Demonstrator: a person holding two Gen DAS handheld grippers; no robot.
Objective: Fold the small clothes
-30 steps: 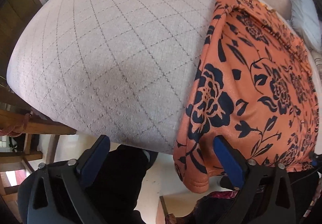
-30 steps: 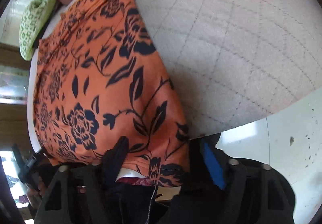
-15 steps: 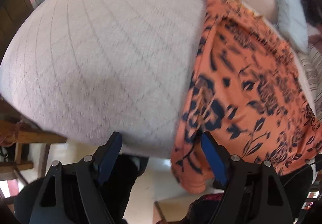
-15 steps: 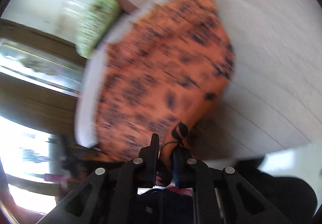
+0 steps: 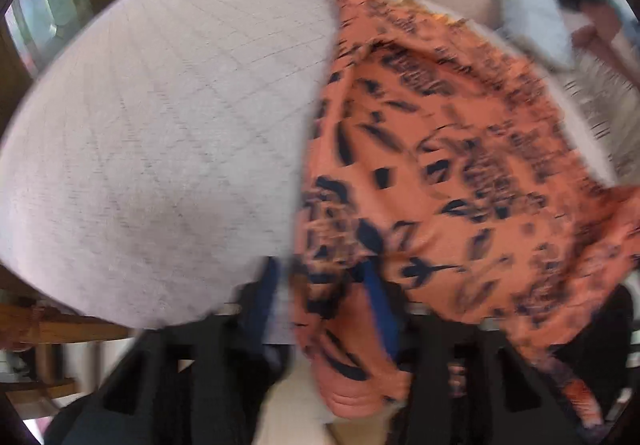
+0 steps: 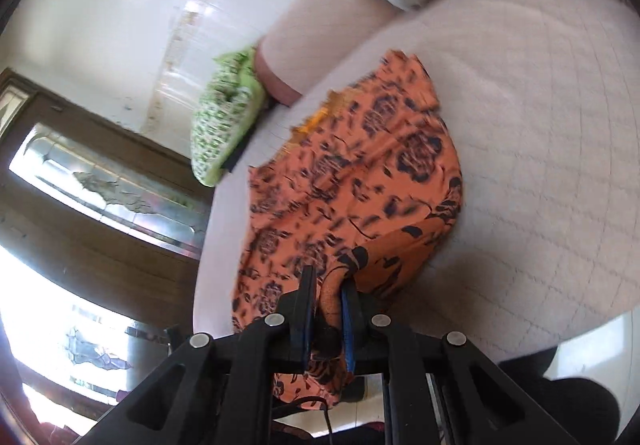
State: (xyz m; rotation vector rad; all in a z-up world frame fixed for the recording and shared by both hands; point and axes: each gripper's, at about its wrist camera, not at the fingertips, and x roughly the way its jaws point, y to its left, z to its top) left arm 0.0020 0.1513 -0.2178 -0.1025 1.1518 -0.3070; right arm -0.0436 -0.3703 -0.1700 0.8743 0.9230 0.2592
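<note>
1. Two grippers work one orange floral garment [image 6: 352, 181]. A second ago both stood open at its near hem; now the right gripper [image 6: 328, 319] is clamped on a bunched corner, and the left gripper [image 5: 320, 309] is closing its jaws with the hem between them.
2. Compared with that earlier view, the near edge is lifted off the grey quilted mattress [image 5: 160, 133], and the cloth sags between the two holds.
3. Beyond the grippers, the garment's far end lies flat on the mattress, its hem overhanging the near edge.
4. Open mattress lies on both sides of the garment; a green patterned pillow [image 6: 224, 125] sits at the far edge.
</note>
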